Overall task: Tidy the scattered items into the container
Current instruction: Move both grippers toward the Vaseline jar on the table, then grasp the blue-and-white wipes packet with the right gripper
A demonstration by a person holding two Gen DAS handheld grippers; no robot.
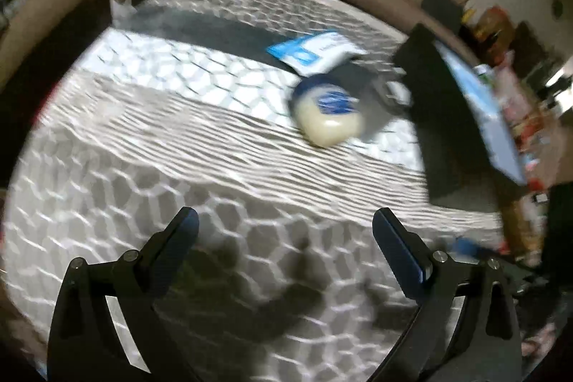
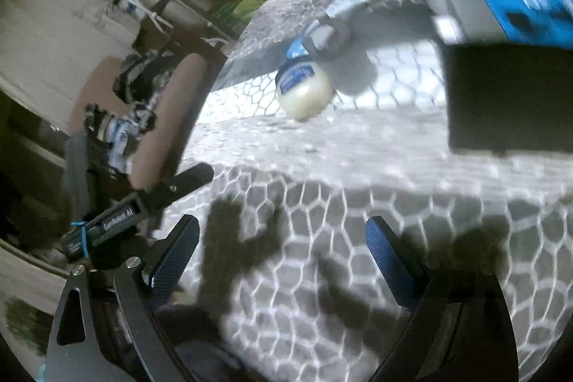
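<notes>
Both claws spread wide, empty: left gripper point(image 1: 284, 221), right gripper point(image 2: 281, 228). Jar point(image 1: 327, 117) lay on its side mid-tabletop point(image 1: 143, 138), just beside container point(image 1: 447, 117) at right edge. Advice: straddle jar's round body, close slowly, expect roll. Motion blur hid labels; small object behind jar unidentifiable; container interior partly cut off.

The left hand-held gripper point(image 1: 284, 224) has its two fingers wide apart with nothing between them, above a desk point(image 1: 143, 131) with a honeycomb-pattern cover. Farther off, a small jar point(image 1: 327, 115) lies on its side, just beside a blue and white packet point(image 1: 315, 51). A black box point(image 1: 447, 117) stands to the right of them.
</notes>
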